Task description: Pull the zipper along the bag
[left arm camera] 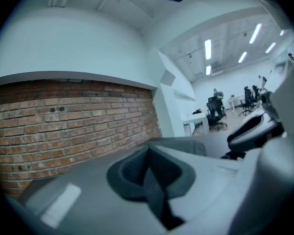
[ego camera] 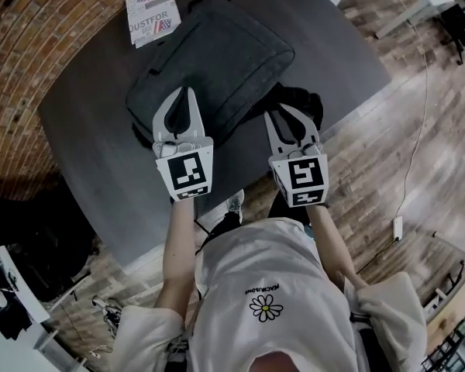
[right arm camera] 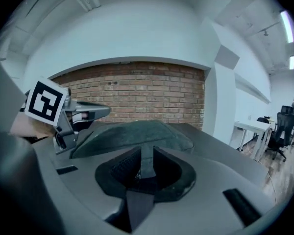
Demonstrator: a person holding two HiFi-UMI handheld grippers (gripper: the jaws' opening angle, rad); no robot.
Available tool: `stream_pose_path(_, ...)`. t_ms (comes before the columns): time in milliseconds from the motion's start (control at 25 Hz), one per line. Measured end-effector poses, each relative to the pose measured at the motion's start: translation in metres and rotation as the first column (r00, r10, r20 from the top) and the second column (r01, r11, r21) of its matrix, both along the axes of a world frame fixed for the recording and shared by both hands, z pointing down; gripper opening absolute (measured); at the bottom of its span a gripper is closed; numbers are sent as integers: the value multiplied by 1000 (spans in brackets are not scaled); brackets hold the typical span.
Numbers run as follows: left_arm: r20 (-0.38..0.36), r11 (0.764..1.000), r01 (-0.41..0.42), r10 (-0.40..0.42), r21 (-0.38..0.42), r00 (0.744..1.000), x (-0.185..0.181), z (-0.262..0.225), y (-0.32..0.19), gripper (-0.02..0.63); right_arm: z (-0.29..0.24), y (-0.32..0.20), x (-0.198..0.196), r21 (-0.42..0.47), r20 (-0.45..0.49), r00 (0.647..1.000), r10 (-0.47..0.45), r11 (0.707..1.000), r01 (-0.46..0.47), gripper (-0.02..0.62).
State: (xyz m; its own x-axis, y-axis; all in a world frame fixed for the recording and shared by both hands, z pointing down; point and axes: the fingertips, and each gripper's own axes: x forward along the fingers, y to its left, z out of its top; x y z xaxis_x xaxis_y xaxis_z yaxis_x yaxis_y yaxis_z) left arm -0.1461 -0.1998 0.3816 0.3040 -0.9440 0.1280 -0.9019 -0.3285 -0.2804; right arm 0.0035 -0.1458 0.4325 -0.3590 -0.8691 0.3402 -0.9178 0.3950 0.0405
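A dark grey laptop bag (ego camera: 217,49) lies flat on the dark table (ego camera: 85,130). My left gripper (ego camera: 188,91) is shut, its tips resting over the bag's near left part; in the left gripper view (left arm camera: 149,153) nothing shows between the closed pads. My right gripper (ego camera: 287,115) hovers at the bag's near right corner, above a black bundle of strap or fabric (ego camera: 314,103), and it is open. In the right gripper view (right arm camera: 146,153) a narrow gap shows between the pads, with the bag (right arm camera: 137,131) just beyond. The zipper pull cannot be made out.
A white printed booklet (ego camera: 151,10) lies at the table's far left, beside the bag. A brick wall (right arm camera: 137,94) stands behind the table. The table's near edge (ego camera: 240,184) runs just under both grippers. Office desks and chairs (left arm camera: 215,111) stand far off.
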Motion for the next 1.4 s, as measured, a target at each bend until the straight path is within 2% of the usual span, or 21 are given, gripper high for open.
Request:
stream_pose_path(240,76,995,-46,53,-86,996,10,30,-20,0,62,-7,-22,-131,-63,995,-71,989,63,115)
stream_pose_path(520,135,964,-95,131,-248,982,22,73,-30,0,113,-10,-25,-242,-159,982,-104,968,63,118)
stream_pose_path(760,112,952,-109,146,-285,983,23,78,-35,-1,117,-21,-34,-216,-196,976,-90,975,47,124)
stream_pose_path(1000,102,949,-118,154,-292,983,25,80,-35,0,118,-23,-37,-207,-206,977,-59,978,16,104)
stream_pose_path(1160,100,949,-121,155,-290,983,24,81,-34,-2,122,-22,-41,-209,-220,969,-111,976,64,58)
stream_pose_path(1400,81,945,-132,164,-301,983,23,82,-35,0,123,-24,-38,-223,-255,947,-196,965,140,26)
